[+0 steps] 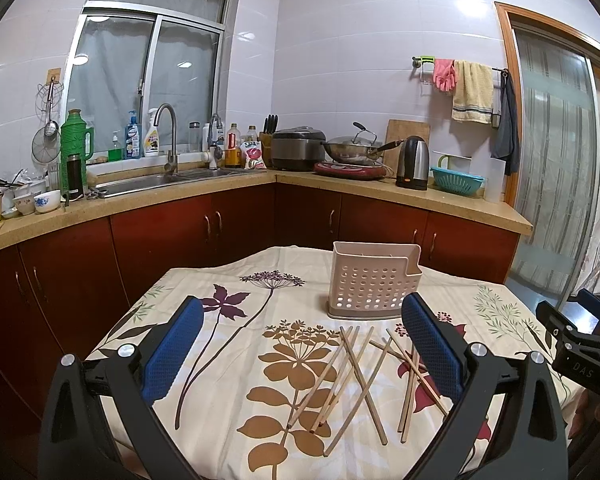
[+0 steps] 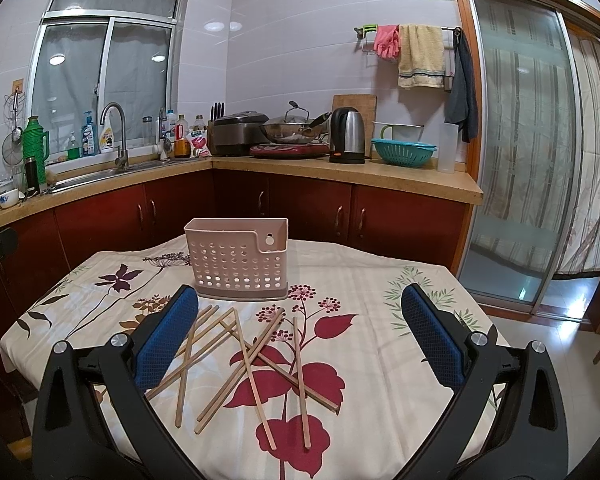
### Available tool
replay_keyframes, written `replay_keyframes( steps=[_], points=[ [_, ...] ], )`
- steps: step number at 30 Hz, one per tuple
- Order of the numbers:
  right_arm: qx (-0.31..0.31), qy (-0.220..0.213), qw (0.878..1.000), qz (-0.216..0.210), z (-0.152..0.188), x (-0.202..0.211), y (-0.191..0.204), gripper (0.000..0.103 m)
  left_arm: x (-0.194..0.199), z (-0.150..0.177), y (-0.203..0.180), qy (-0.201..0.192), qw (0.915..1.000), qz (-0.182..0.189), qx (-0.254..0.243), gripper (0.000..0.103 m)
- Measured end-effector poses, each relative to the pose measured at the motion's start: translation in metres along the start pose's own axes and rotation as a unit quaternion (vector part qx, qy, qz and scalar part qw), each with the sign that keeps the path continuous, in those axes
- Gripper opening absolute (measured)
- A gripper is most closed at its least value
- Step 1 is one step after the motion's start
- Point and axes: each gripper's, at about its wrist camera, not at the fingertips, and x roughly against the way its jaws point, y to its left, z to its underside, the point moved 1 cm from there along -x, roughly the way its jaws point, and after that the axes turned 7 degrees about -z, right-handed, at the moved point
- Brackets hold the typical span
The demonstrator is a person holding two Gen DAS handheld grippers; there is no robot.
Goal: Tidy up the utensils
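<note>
Both tools gape wide, holding nothing. Thin wooden chopsticks [image 2: 252,364] lie scattered lower centre on my right tool's [image 2: 300,344] view, long axes mostly toward the pink perforated plastic holder [image 2: 238,254] above; left tool [image 1: 302,350] sits equally near.

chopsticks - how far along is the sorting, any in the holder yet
Nothing looks done: the chopsticks all lie scattered on the tablecloth, and none stick out of the pink holder. Nothing is in hand; left tool and right tool are both open. All remain.

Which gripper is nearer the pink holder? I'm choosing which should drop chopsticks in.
Hard to separate; perhaps the right. The right gripper faces the pink holder slightly left of centre; the left gripper sees it right of centre.
</note>
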Motion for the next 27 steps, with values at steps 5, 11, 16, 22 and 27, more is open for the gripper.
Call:
replay_keyframes(
  steps=[5, 11, 16, 22, 27],
  points=[
    [0.000, 0.000, 1.000, 0.000, 0.0001, -0.0003, 0.0002, 0.099, -0.0001, -0.0007, 0.0002, 0.000, 1.0000, 0.000, 0.000, 0.097],
    [0.000, 0.000, 1.000, 0.000, 0.0004, -0.0005, 0.0002, 0.099, -0.0002, 0.0006, 0.0000, 0.001, 1.0000, 0.000, 0.000, 0.097],
    [0.000, 0.001, 1.000, 0.000, 0.0001, -0.0004, 0.0003, 0.099, 0.0001, 0.0012, -0.0004, 0.001, 1.0000, 0.000, 0.000, 0.097],
    [0.000, 0.001, 1.000, 0.000, 0.0005, -0.0004, 0.0024, 0.099, -0.0004, 0.0008, 0.0002, 0.002, 1.0000, 0.000, 0.000, 0.097],
    [0.001, 0.004, 1.000, -0.001, 0.0034, -0.0048, 0.0082, 0.099, -0.0050, 0.0059, 0.0018, 0.005, 1.0000, 0.000, 0.000, 0.097]
  ],
)
